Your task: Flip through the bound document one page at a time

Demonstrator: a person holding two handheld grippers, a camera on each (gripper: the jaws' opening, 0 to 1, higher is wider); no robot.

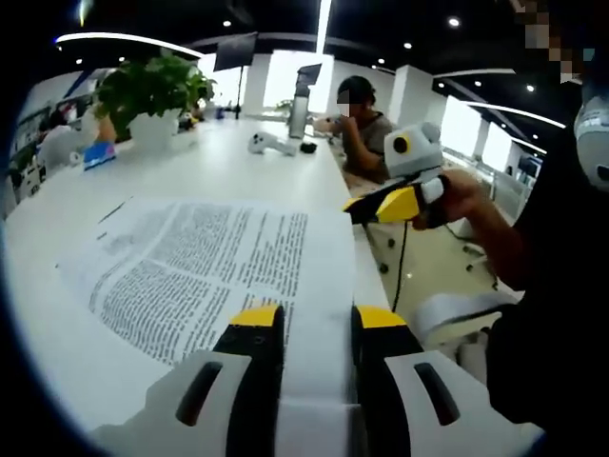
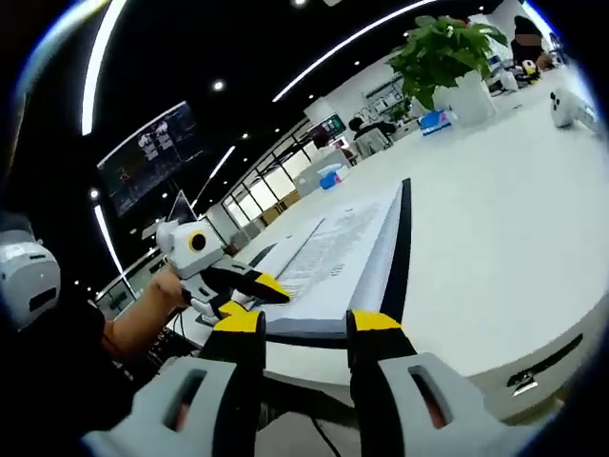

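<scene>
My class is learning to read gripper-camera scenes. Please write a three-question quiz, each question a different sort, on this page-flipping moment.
1. True or false: the bound document lies on the white table.
2. Which stands on the table beyond the document? A) potted plant B) lamp C) kettle
3. Fill in: in the left gripper view, the right gripper reaches the page's ____ edge.

Key: 1 true; 2 A; 3 right.

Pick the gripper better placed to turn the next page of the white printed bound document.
Left, probably: the white printed sheet already runs between the left gripper's fingers. The right gripper only sits at the sheet's side edge.
</scene>
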